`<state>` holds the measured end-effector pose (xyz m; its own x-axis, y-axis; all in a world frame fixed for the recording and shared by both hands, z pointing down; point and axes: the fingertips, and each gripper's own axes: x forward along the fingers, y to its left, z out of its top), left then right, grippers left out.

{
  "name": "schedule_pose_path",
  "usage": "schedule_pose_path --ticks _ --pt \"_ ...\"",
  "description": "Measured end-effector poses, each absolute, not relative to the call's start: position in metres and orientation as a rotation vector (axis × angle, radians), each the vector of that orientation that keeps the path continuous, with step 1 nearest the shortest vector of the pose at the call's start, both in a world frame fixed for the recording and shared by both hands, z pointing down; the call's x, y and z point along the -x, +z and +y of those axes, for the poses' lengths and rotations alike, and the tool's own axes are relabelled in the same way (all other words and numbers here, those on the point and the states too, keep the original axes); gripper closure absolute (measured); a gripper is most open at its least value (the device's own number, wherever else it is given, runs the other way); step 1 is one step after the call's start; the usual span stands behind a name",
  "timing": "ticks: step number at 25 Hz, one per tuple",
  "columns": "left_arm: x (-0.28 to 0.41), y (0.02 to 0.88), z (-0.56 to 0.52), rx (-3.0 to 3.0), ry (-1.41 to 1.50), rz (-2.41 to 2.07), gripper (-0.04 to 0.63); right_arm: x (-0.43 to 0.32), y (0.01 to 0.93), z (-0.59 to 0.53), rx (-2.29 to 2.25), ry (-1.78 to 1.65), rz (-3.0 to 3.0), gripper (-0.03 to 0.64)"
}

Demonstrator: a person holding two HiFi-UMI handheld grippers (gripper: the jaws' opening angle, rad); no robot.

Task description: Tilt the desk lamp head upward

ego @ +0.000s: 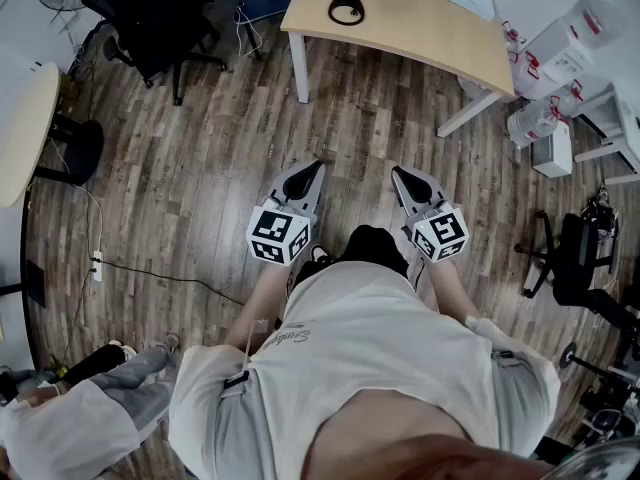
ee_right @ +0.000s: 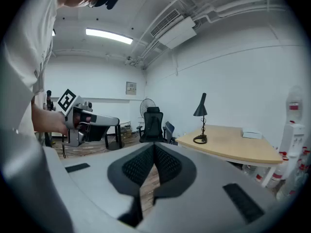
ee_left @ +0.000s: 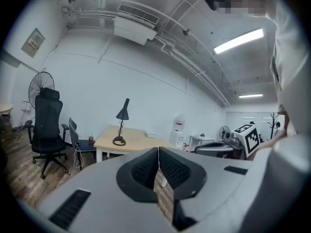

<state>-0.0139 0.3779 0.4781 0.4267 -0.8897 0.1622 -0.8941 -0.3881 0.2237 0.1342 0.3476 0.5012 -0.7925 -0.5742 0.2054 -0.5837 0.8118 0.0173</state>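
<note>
Head view first: the person is standing on the wood floor [ego: 200, 168] well back from the desk [ego: 420, 28]. They are holding the left gripper [ego: 316, 167] and the right gripper [ego: 399, 174] low in front of the body, side by side, both aiming at the desk. That is looking like a carrying pose for the approach, with nothing being worked yet. The lamp [ego: 346, 8] is sitting toward the desk's left end, back from the near edge and well apart from both grippers.

Over to the left gripper view: the left gripper [ee_left: 158, 154] is keeping its jaws pressed together, pads meeting, nothing between them. The lamp [ee_left: 121, 125] is showing above and left of the tips, far off, with the lamp head [ee_left: 124, 108] pointing downward. An office chair [ee_left: 47, 125] is standing beyond the desk's left end.

Now the right gripper view: the right gripper [ee_right: 154, 152] is also closed on nothing. The lamp [ee_right: 200, 125] is showing above and right of its tips, again far away, near the left end of the desk [ee_right: 238, 149]. Judging from this, the head is waiting to be tilted, and a gripper is needing to get close and open first
</note>
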Motion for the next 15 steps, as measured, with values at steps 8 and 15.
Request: schedule_pose_path --ticks 8,15 --pt "0.035 0.479 0.380 -2.387 0.025 -1.564 0.580 -0.116 0.500 0.347 -0.881 0.077 -2.803 0.621" --pt "0.041 0.495 0.353 -2.375 0.063 -1.533 0.580 -0.108 0.500 0.325 -0.888 -0.008 -2.800 0.621"
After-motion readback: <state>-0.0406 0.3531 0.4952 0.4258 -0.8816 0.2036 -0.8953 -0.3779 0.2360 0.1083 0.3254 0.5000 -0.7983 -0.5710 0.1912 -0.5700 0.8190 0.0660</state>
